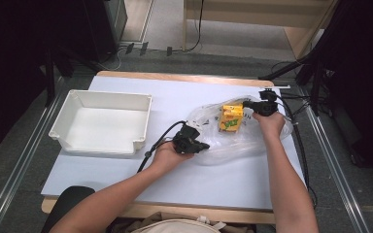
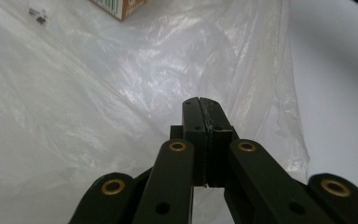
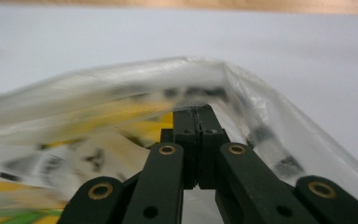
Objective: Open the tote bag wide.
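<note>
tabletop [image 1: 126, 194]: white, carries everything | tray [image 1: 102, 121]: empty at left, likely the drop spot | plastic bag [image 1: 238, 141]: flat at right, pinched at two edges to spread it | carton [image 1: 232, 118]: yellow, inside bag | left tool [image 1: 205, 145]: jaws clamped on near bag edge | right tool [image 1: 245, 103]: jaws clamped on far rim

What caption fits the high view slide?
Both tools, left and right, pinch a clear plastic bag holding a yellow carton.

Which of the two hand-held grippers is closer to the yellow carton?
The right hand-held gripper, at the plastic bag's far edge beside the yellow carton; the left hand-held gripper is farther away.
</note>
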`<state>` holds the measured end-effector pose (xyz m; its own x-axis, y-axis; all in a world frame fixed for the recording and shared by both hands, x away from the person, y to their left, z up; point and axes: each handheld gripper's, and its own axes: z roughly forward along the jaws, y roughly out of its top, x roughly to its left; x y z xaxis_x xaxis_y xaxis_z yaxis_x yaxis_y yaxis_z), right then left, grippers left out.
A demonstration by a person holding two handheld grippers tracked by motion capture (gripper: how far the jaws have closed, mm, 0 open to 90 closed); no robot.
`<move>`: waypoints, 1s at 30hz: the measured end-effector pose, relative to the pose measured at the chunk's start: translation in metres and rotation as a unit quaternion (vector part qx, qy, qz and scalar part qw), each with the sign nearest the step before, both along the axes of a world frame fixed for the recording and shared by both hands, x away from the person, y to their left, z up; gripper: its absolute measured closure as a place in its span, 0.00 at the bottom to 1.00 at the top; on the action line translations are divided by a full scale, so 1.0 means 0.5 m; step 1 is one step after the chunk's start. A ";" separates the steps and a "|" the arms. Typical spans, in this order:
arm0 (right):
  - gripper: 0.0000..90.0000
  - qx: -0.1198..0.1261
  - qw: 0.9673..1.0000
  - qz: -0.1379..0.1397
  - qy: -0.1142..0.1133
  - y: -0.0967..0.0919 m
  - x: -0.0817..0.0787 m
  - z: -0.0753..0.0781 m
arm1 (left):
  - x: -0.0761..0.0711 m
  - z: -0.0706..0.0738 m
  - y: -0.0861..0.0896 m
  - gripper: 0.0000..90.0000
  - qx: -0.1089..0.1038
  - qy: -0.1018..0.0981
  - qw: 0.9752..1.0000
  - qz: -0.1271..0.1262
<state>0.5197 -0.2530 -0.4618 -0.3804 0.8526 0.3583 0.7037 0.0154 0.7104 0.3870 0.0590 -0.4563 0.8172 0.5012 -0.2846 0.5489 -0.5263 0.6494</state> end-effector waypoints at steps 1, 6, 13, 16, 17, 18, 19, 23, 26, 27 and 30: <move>1.00 -0.002 1.000 0.002 -0.003 -0.001 -0.007 0.008 | 0.001 0.004 0.001 1.00 -0.004 -0.002 1.000 0.000; 1.00 -0.061 0.997 0.037 -0.040 0.010 -0.044 0.040 | 0.005 0.026 0.005 0.99 -0.017 0.003 1.000 0.003; 1.00 -0.061 0.995 0.047 -0.060 -0.001 -0.090 0.055 | 0.011 0.059 0.017 0.94 -0.023 -0.004 1.000 0.007; 1.00 -0.065 0.994 0.052 -0.064 -0.005 -0.107 0.061 | 0.012 0.073 0.026 0.91 -0.029 -0.003 1.000 0.009; 1.00 -0.064 0.994 0.053 -0.065 -0.007 -0.110 0.062 | 0.013 0.077 0.029 0.89 -0.029 -0.005 1.000 0.008; 1.00 -0.063 0.995 0.051 -0.063 -0.009 -0.115 0.063 | 0.014 0.080 0.031 0.87 -0.032 -0.008 0.999 0.008; 1.00 -0.064 0.994 0.054 -0.065 -0.010 -0.120 0.064 | 0.016 0.083 0.033 0.87 -0.034 -0.010 0.999 0.008; 1.00 -0.067 0.994 0.062 -0.066 -0.008 -0.145 0.070 | 0.021 0.091 0.034 0.84 -0.039 -0.010 0.999 0.006; 1.00 -0.070 0.992 0.076 -0.066 -0.004 -0.169 0.073 | 0.028 0.100 0.031 0.85 -0.042 -0.010 0.999 0.001; 1.00 -0.070 0.992 0.078 -0.065 -0.004 -0.175 0.073 | 0.032 0.105 0.031 0.87 -0.040 -0.010 0.999 -0.002; 1.00 -0.074 0.991 0.088 -0.064 -0.004 -0.196 0.072 | 0.042 0.116 0.027 0.88 -0.046 -0.016 0.999 0.001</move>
<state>0.4219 -0.2548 -0.4259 -0.5622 0.8087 0.1730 0.5848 0.2409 0.7746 0.4081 0.0727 -0.3983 0.8256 0.4754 -0.3040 0.5285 -0.4627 0.7118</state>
